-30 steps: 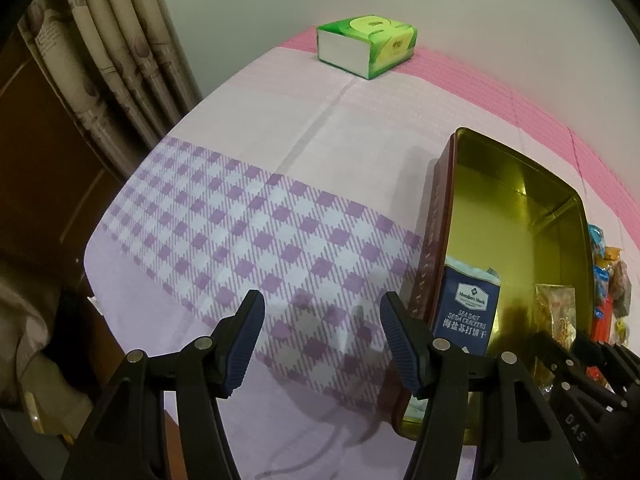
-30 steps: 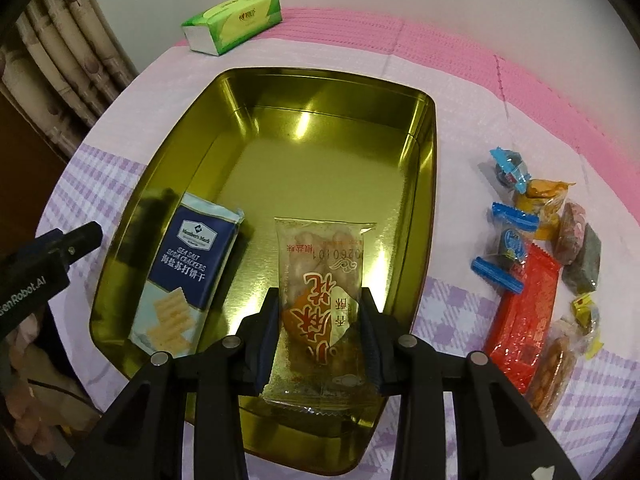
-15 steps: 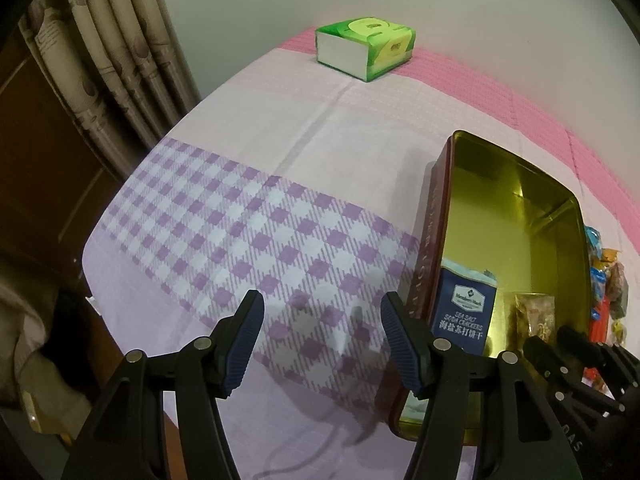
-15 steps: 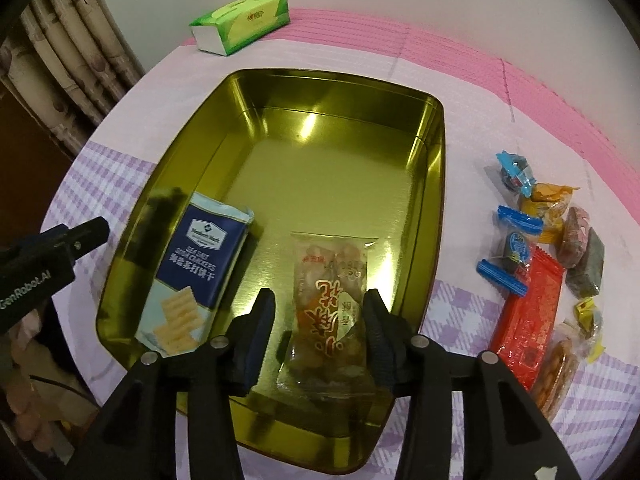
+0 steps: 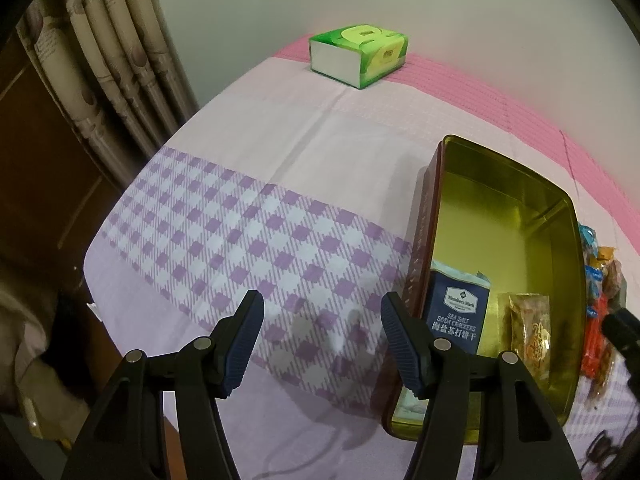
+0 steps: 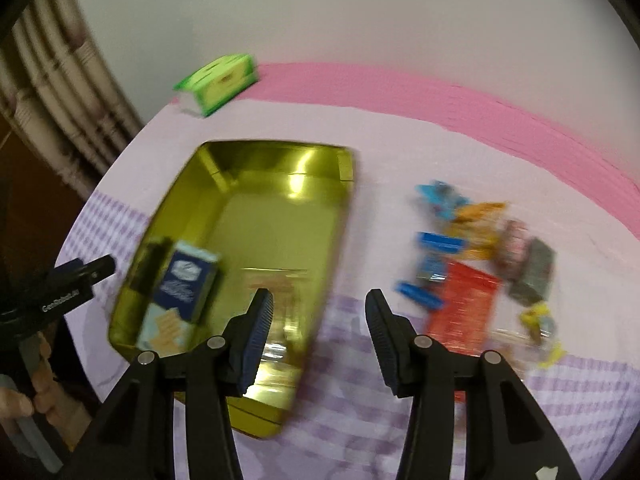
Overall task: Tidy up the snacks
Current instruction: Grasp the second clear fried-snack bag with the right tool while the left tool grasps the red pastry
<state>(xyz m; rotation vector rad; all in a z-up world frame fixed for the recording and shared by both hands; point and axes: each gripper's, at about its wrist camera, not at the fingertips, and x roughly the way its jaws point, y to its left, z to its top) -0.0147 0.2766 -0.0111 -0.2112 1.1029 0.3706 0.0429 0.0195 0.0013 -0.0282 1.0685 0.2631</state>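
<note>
Right wrist view: blurred; right tongs (image 6: 318, 312) apart, nothing between the pads, poised over the near rim of the gold tin (image 6: 340, 240), angled steeply down toward the purple-checked cloth (image 6: 360, 420). Left wrist view: left tongs (image 5: 322, 332) apart and empty, pointing steeply down at the cloth just beside the tin's left wall. Inside the tin: blue cracker pack (image 5: 458, 316) and clear-wrapped snack (image 5: 528, 328), side by side at the near end. Loose snacks (image 6: 480, 264) heaped on the cloth right of the tin, red packet (image 6: 464, 308) nearest. Judged light, crinkly, slippery film wrappers with brittle contents; best pinched gently across a flat edge or sealed seam, not crushed at the middle.
</note>
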